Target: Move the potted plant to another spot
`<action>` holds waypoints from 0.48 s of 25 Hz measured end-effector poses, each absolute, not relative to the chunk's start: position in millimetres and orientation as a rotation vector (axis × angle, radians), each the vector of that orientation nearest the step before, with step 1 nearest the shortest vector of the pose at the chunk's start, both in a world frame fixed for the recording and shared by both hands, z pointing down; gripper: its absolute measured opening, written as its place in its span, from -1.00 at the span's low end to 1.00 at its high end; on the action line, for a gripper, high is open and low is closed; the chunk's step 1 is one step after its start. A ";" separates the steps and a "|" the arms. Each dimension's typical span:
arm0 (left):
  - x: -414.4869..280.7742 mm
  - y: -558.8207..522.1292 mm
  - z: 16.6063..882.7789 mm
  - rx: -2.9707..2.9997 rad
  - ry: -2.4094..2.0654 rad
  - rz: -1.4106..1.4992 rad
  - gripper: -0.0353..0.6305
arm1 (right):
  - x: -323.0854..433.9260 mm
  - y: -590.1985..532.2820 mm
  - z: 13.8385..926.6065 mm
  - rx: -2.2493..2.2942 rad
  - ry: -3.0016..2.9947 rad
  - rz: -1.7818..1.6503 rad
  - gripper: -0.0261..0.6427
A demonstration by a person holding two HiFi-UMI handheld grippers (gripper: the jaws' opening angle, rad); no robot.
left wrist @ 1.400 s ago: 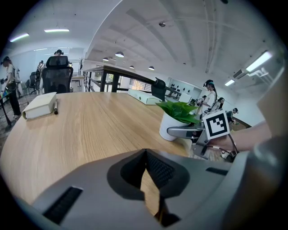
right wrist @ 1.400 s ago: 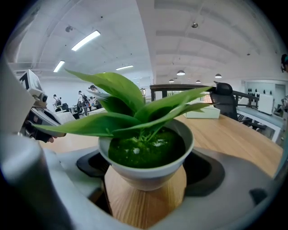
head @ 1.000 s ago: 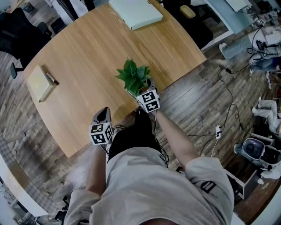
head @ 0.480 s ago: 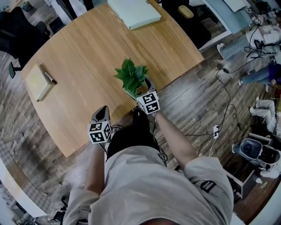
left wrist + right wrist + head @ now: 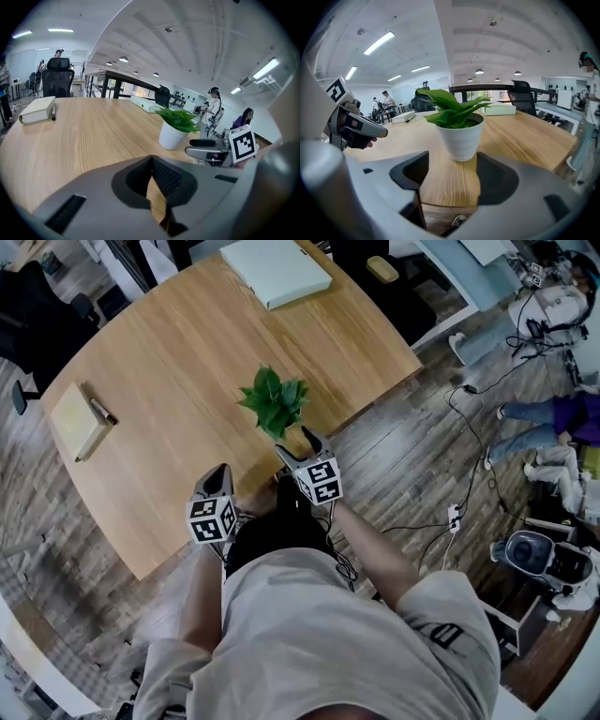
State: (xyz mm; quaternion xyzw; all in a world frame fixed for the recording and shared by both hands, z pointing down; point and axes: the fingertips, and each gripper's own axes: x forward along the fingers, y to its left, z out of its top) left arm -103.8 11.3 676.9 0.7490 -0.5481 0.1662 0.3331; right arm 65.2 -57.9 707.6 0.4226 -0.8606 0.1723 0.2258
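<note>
Over table (image 5: pixel 169 381) | right gripper (image 5: pixel 296 442) backed off potted plant (image 5: pixel 273 401), jaws narrowing, empty | left gripper (image 5: pixel 218 472) jaws together

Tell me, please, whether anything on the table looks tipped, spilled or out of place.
Nothing stands out. The potted plant stands upright on the table, with nothing spilled around it, though near the edge. The book lies flat, a pen beside it.

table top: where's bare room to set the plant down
Widest bare wood: mid table, between the book with its pen at left and the potted plant. A second free strip lies between that plant and the flat white box at the far edge. It's crowded only round the plant.
</note>
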 end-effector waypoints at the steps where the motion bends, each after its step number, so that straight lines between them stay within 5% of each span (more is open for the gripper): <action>1: -103.7 12.1 676.5 1.960 -1.428 0.431 -0.86 | 67.4 -53.2 707.0 1.190 -2.358 0.479 -0.06; 5: -99.6 17.1 675.5 1.976 -1.402 0.407 -0.86 | 71.0 -35.8 702.6 1.233 -2.309 0.474 -0.91; 12: -84.7 19.9 676.8 2.018 -1.348 0.403 -0.86 | 72.0 -13.3 689.0 1.241 -2.311 0.502 -0.91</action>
